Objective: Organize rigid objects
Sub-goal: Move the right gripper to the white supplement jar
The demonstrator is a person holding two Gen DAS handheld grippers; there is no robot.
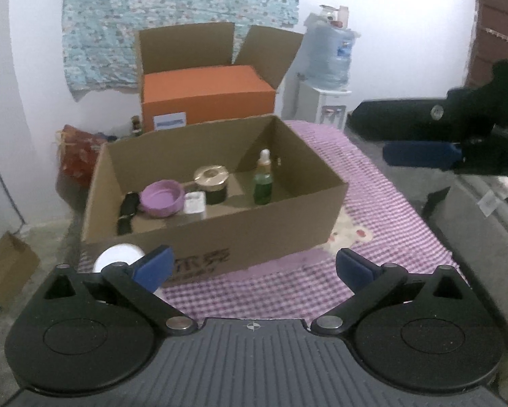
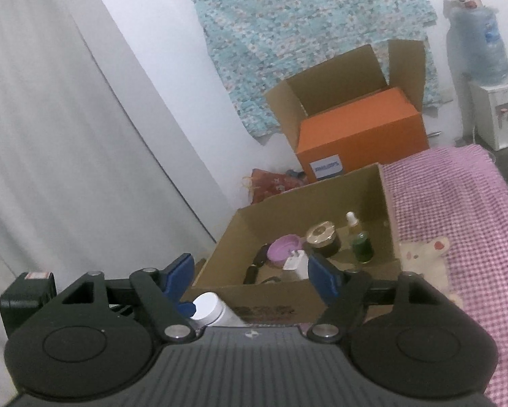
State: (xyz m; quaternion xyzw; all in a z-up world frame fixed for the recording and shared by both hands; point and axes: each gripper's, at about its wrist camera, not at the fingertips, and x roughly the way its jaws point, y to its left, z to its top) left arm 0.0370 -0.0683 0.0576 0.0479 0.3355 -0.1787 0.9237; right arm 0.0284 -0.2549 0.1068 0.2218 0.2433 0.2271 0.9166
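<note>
The white-capped bottle (image 2: pixel 209 308) is lying outside the open cardboard box (image 1: pixel 240 237), just beside its near wall at the left corner, on the purple checked cloth (image 1: pixel 372 224). I am judging it to be light, stiff plastic with a smooth, rather slippery round body, so I am thinking of taking it across the body just below the cap, where the sides run straight. It is showing a broad white round cap and a pale body, partly hidden behind my own fingers in both views. My left gripper (image 1: pixel 254 266) is standing wide open with nothing between its blue pads. My right gripper (image 2: pixel 250 274) is also standing open and empty. Inside the box a green dropper bottle (image 1: pixel 262 183), a gold-lidded dark jar (image 1: pixel 212 183) and a purple lid (image 1: pixel 161 198) are already sitting.
</note>
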